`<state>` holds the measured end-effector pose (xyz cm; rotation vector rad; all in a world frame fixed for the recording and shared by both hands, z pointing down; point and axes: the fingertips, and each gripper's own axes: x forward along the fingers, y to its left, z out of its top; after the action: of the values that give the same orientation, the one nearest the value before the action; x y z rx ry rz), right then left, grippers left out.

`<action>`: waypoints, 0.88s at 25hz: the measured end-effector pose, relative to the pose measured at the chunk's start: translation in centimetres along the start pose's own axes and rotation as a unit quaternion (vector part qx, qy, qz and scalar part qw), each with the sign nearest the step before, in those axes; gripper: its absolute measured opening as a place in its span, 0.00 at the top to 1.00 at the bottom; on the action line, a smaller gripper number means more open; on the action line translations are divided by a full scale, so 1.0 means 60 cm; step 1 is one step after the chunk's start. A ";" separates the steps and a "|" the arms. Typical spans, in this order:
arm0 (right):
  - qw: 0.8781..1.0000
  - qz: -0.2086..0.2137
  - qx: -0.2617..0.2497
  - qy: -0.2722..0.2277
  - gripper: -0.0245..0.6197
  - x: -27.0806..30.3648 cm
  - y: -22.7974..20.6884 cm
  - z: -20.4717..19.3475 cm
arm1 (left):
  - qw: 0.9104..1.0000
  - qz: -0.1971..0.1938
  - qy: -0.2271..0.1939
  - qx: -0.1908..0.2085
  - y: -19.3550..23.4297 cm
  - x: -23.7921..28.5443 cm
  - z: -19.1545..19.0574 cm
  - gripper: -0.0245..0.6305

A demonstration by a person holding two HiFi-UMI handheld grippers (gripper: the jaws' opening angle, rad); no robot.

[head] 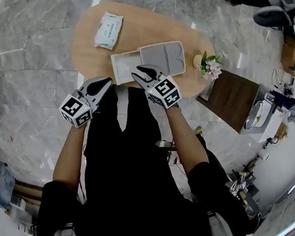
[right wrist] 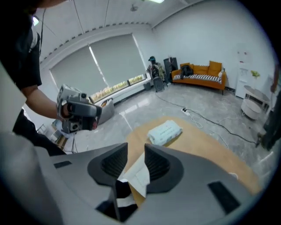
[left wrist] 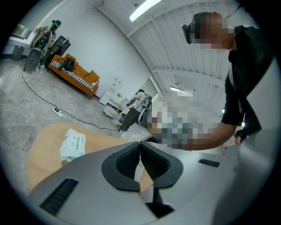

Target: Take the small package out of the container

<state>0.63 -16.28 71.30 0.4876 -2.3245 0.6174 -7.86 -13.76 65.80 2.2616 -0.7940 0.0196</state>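
small package (head: 108,30) lies on the bench (head: 142,26), upper left, apart from the open container (head: 124,65) at centre; right tongs (head: 145,70) spread, empty, at its near edge; left tongs (head: 107,82) pressed together; best withdrawn high, sparing the container.

Your head camera looks steeply down from high above, past your own arms, onto the whole oval bench (head: 147,26) and the floor around it. Each tool camera rides close behind its jaws and looks out low across the bench: the left tool (left wrist: 140,143) faces partly toward your body, the right tool (right wrist: 136,148) toward the orange sofa (right wrist: 199,75). All three views share the white package (head: 108,30) on the bench.
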 end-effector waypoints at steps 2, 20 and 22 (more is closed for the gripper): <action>0.999 0.010 -0.022 0.044 0.77 0.053 -0.016 -0.035 | 1.000 0.012 0.002 -0.009 0.030 0.004 -0.027 0.93; 0.925 0.032 -0.228 0.303 0.76 0.287 -0.101 -0.236 | 0.995 0.070 -0.020 -0.069 0.136 0.056 -0.212 0.93; 0.921 0.024 -0.224 0.317 0.76 0.296 -0.105 -0.240 | 0.995 0.069 -0.024 -0.067 0.136 0.056 -0.214 0.93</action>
<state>-1.37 -16.63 94.97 0.0000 -1.7689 0.1971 -6.93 -11.73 81.20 2.0839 -0.9473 -0.0221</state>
